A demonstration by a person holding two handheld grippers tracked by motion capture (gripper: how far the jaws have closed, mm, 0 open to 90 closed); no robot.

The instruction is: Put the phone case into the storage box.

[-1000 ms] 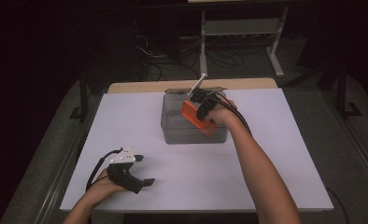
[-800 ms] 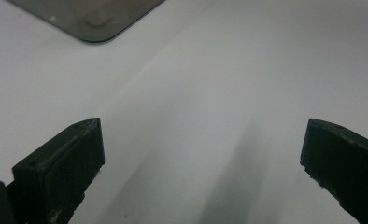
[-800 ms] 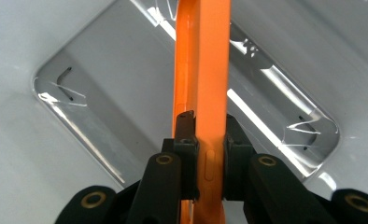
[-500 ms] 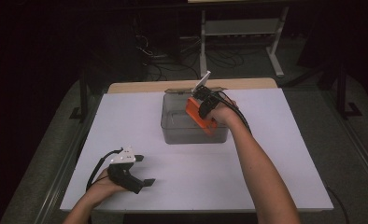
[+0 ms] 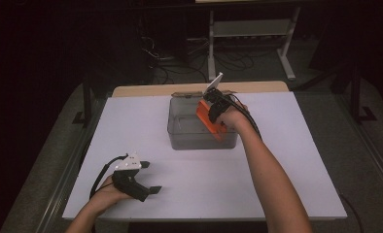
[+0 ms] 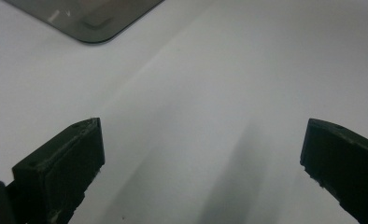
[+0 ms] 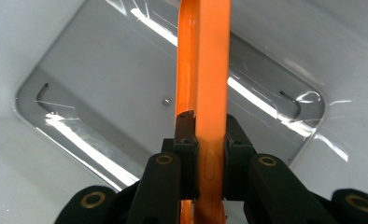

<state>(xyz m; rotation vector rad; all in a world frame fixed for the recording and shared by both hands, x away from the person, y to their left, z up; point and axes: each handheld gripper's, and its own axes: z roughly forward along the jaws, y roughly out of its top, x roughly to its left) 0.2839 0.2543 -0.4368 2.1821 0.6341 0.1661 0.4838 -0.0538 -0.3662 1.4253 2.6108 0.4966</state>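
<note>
My right gripper [image 7: 204,140] has its jaws clamped on the edge of a flat orange plastic lid [image 7: 205,60], held on edge over the open clear plastic bin [image 5: 201,130] near the table's [image 5: 296,170] far edge. I judge the lid light, stiff and smooth — likely slippery between the pads, so the rim, gripped deep, seems the best place to hold it. My left gripper [image 5: 148,177] rests near the front-left corner, jaws spread wide with nothing between them. Count: one lid, one bin, two grippers.
</note>
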